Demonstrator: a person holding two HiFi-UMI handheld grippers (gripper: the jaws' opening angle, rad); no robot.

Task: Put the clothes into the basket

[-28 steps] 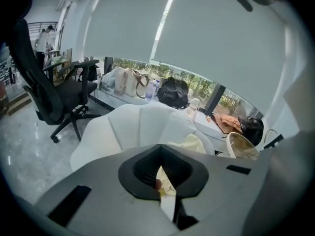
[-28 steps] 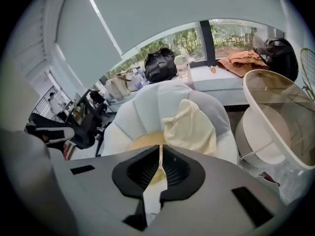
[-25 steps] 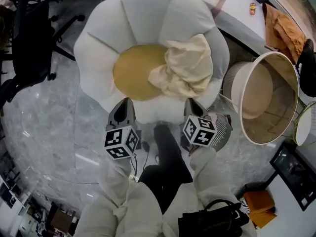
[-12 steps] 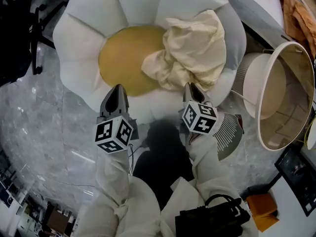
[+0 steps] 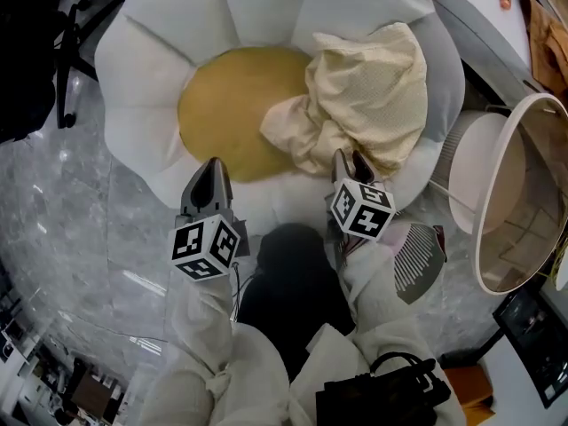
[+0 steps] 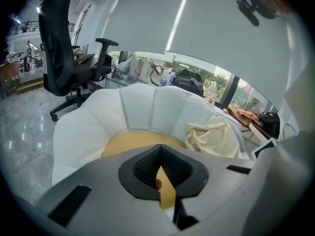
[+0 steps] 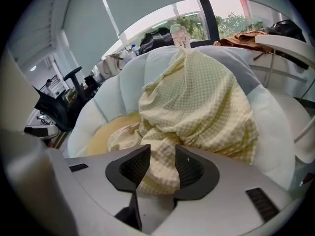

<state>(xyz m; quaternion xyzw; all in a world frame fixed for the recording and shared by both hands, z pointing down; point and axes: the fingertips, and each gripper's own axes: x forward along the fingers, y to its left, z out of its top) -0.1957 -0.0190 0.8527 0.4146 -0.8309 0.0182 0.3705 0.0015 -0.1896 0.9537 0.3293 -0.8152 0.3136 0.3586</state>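
Note:
A pale yellow checked cloth lies crumpled on the right side of a white flower-shaped cushion seat with a yellow centre. My right gripper hangs at the cloth's near edge. Its jaws are opening, and in the right gripper view the cloth shows through the gap without the pads pressing on it. My left gripper hovers over the seat's front petal, apart from the cloth. Its jaw tips meet, with nothing held. The white basket stands to the right, tipped toward me.
A black office chair stands at the far left on the marble floor. A grey striped thing lies between the seat and the basket. A black bag sits by the person's legs. A table edge runs along the top right.
Both grippers have sunk toward the seat, which now looms larger. The right gripper's jaws have parted at the cloth's edge. The left jaws stay together.

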